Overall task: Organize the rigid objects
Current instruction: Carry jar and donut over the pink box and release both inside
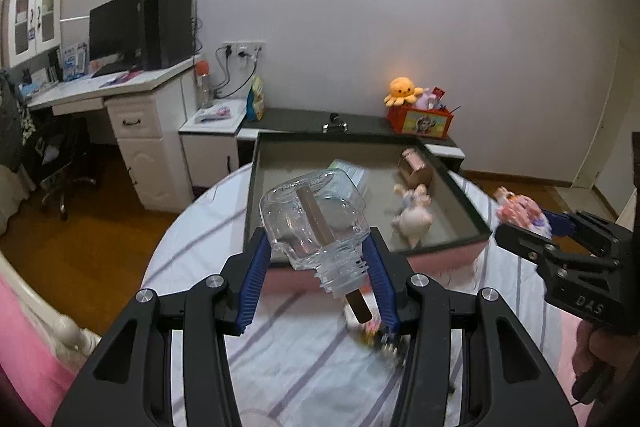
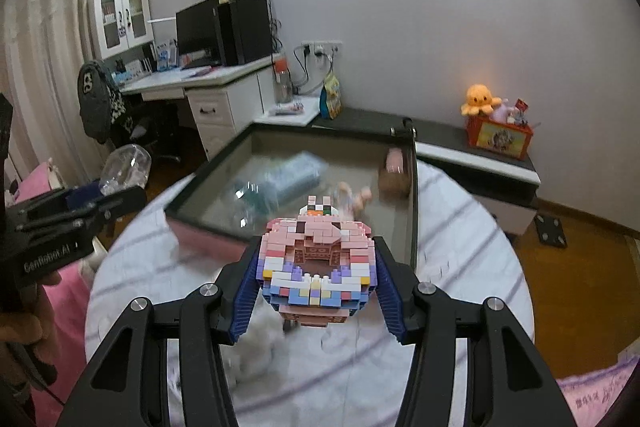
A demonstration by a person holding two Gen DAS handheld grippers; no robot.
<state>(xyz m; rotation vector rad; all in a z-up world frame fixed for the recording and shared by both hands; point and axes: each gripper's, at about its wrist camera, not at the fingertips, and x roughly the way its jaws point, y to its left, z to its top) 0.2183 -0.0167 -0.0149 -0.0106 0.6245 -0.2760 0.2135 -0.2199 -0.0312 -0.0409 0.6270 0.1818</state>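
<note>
Two grippers, one in each of my hands, each carry an object above a round table covered in a pale striped cloth point(image 1: 304, 359). My left gripper point(image 1: 318, 259) is clamped on a clear glass bottle point(image 1: 316, 223), its blue pads point(image 1: 256, 275) pressing the bottle's shoulders just above the threaded neck. The neck points back toward me, and a brown stick point(image 1: 320, 227) runs through the bottle and pokes out of its mouth. My right gripper point(image 2: 316, 279) is clamped on a pink toy built of small bricks point(image 2: 318, 259), with the pads squeezing its two sides.

Ahead of both sits a shallow dark-rimmed tray point(image 1: 370, 251) on the table. It already holds a pale figurine point(image 1: 412, 215), a small pink and brown barrel-shaped item point(image 1: 416, 169) and a flat clear packet point(image 1: 348, 171).

The step in hand looks like carrying both objects to the tray. To do it well, I judge I should clear the near rim before lowering, keep the two grippers well apart so they do not knock, and aim for bare floor away from the figurine. The bottle is smooth and the loose stick could slide out, so I should keep the neck from tipping downward. The brick toy may shed pieces if squeezed harder or dropped, so I should set it down gently before letting go.
</note>
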